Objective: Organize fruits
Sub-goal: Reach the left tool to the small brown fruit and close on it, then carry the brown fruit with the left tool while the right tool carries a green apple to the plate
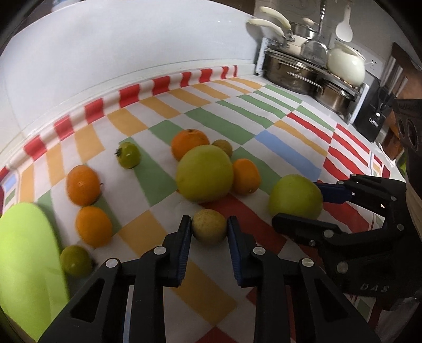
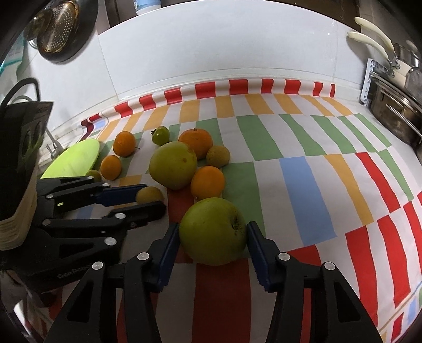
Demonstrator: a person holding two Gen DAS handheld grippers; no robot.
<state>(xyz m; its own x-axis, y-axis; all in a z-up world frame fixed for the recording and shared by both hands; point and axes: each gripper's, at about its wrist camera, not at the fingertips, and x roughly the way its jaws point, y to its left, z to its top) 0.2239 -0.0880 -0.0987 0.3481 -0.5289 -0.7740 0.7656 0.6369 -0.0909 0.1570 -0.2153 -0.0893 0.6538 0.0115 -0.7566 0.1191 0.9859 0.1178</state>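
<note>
You're working at a tabletop (image 2: pixel 343 147) spread with a checked cloth (image 2: pixel 298 190) of red, orange, green and blue blocks, its far edge turned up against a white tiled wall (image 2: pixel 211 42). To your right, a rack (image 1: pixel 311 76) of steel pots and cream-handled pans; to your left — a round metal colander (image 2: pixel 59 25).

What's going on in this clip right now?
A person works two handheld grippers over fruit scattered on a checked tablecloth. The left gripper brackets a small brownish-yellow fruit, and the right gripper brackets a green apple. Both fruits sit on the cloth. Oranges, another large apple and a lime-green plate wait beyond.
</note>
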